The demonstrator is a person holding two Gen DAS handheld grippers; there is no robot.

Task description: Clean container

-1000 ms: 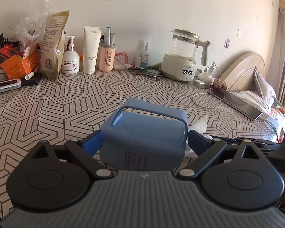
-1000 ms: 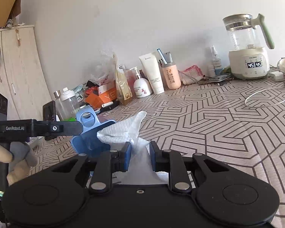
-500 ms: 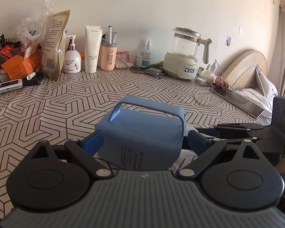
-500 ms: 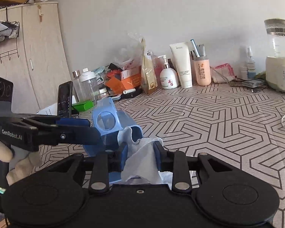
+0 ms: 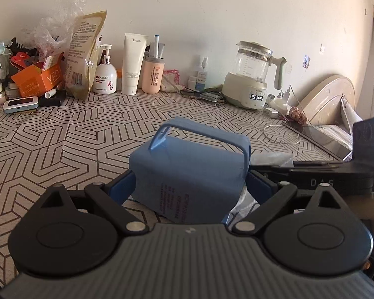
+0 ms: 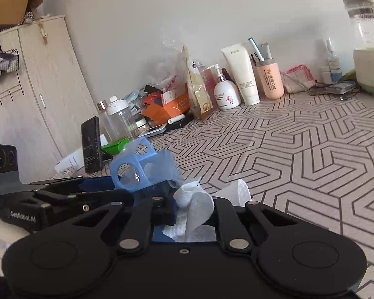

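A blue plastic container (image 5: 187, 172) with a thin handle on top is held tilted between the blue pads of my left gripper (image 5: 188, 189), just above the patterned table. It also shows in the right wrist view (image 6: 147, 167) at centre left. My right gripper (image 6: 190, 214) is shut on a crumpled white cloth (image 6: 194, 211) and sits right beside the container's open side. The right gripper's body (image 5: 319, 174) shows at the right of the left wrist view, with a bit of the cloth (image 5: 271, 158) behind the container.
Along the back wall stand a white pump bottle (image 5: 104, 77), a white tube (image 5: 133, 62), a peach cup (image 5: 152, 74), a glass kettle (image 5: 251, 79) and an orange box (image 5: 37, 79) among clutter. A standing phone (image 6: 91, 144) and clear bottles (image 6: 117, 119) are left of the container.
My right gripper has swung left with the cloth, up against the container. My left gripper has tipped the container and lifted it slightly.
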